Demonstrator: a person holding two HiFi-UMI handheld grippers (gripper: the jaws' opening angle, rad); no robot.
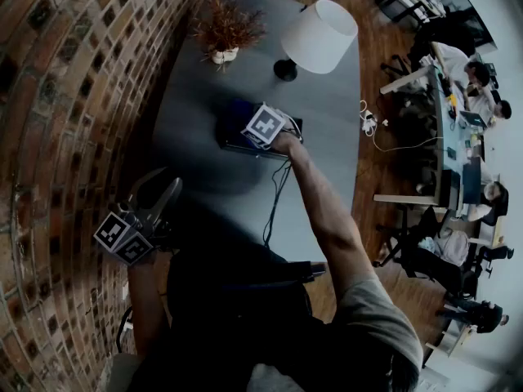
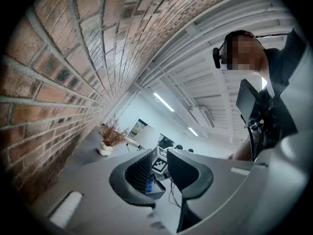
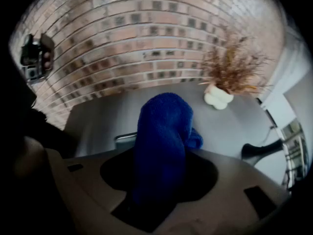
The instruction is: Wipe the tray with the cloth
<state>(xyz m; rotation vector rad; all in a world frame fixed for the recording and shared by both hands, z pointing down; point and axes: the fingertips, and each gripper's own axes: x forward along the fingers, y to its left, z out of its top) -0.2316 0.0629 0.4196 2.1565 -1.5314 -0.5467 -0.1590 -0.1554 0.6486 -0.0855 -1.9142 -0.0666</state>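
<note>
Cloth (image 3: 164, 131) is clamped in the partly closed right gripper (image 1: 260, 129), aimed steeply down at the tray (image 3: 125, 139) directly beneath; left gripper (image 2: 161, 173), shut and empty, is held well apart.

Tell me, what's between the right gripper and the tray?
The blue cloth: the right gripper clamps it, and it hangs toward the tray, as the right gripper view shows.

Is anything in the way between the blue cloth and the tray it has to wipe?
Nothing visible. The right gripper is shut on the cloth, and the tray shows its rim right beside the cloth. The lamp and the dried plant stand farther back on the table, off that path.
</note>
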